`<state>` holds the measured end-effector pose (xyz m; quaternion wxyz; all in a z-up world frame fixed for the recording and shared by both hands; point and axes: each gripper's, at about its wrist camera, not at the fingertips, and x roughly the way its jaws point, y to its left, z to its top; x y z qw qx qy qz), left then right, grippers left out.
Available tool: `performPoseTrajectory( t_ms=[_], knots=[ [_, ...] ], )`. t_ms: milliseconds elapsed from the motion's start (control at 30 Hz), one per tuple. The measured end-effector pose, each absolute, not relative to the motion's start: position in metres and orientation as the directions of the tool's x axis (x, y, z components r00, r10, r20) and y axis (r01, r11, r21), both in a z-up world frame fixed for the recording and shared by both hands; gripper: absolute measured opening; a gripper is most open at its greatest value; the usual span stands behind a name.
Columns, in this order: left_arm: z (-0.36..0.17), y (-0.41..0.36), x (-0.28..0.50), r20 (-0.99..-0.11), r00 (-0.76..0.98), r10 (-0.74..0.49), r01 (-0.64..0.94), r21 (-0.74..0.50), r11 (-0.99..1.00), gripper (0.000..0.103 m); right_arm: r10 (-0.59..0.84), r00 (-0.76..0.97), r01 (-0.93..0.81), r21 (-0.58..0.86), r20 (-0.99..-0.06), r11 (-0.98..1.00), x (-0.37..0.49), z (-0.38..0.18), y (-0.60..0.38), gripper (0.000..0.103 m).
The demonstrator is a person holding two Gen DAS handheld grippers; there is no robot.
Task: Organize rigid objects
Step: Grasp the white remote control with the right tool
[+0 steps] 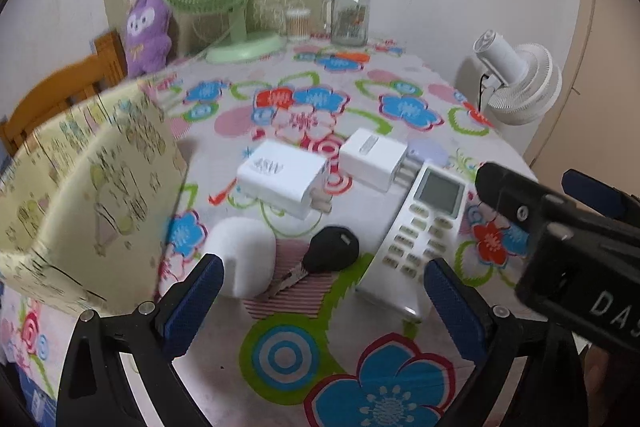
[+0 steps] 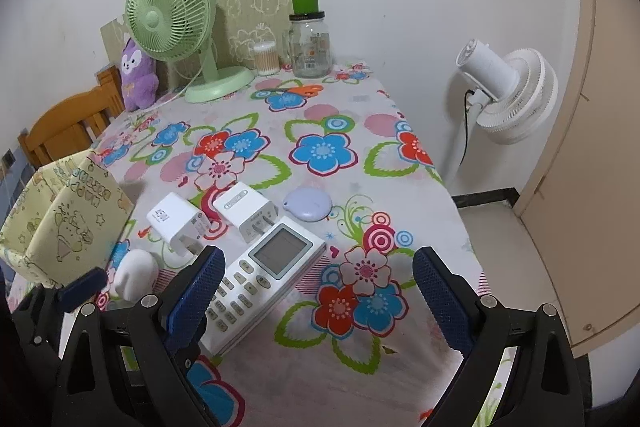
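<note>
On the flowered tablecloth lie a white remote control (image 1: 420,231) (image 2: 264,275), two white chargers (image 1: 286,183) (image 1: 374,157) (image 2: 178,221) (image 2: 246,211), a black car key (image 1: 330,251), a white rounded object (image 1: 244,257) (image 2: 134,273) and a lilac disc (image 2: 308,203) (image 1: 430,151). A yellow patterned fabric box (image 1: 92,187) (image 2: 68,219) stands at the left. My left gripper (image 1: 324,301) hovers open just in front of the key and the white object. My right gripper (image 2: 316,291) is open over the remote's near end, empty. In the left wrist view the right gripper (image 1: 560,223) shows at the right.
At the back stand a green desk fan (image 2: 168,23), a purple plush (image 2: 136,75), a glass jar (image 2: 310,45), a cotton swab tub (image 2: 266,59) and orange scissors (image 2: 302,91). A white floor fan (image 2: 508,95) is right of the table. A wooden chair (image 2: 68,127) is at left.
</note>
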<state>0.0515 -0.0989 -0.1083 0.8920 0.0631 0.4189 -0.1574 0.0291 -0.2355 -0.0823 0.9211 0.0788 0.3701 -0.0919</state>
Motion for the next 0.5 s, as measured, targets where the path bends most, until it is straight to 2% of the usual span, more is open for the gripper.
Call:
performPoseTrajectory(
  t_ms=[100,500],
  knots=[
    [-0.116,-0.097,0.055,-0.785,0.577,-0.225,0.333,-0.025,0.943,0.098,-0.109,0.703,0.223,0.072,-0.703,0.972,0.035,-0.089,-0.234,0.097],
    [-0.113,-0.102,0.043,-0.766,0.603,-0.225,0.382,0.03,0.924,0.098,-0.063,0.623,0.197,0.078,-0.779,0.977,0.064,-0.119,-0.218,0.097]
  ],
)
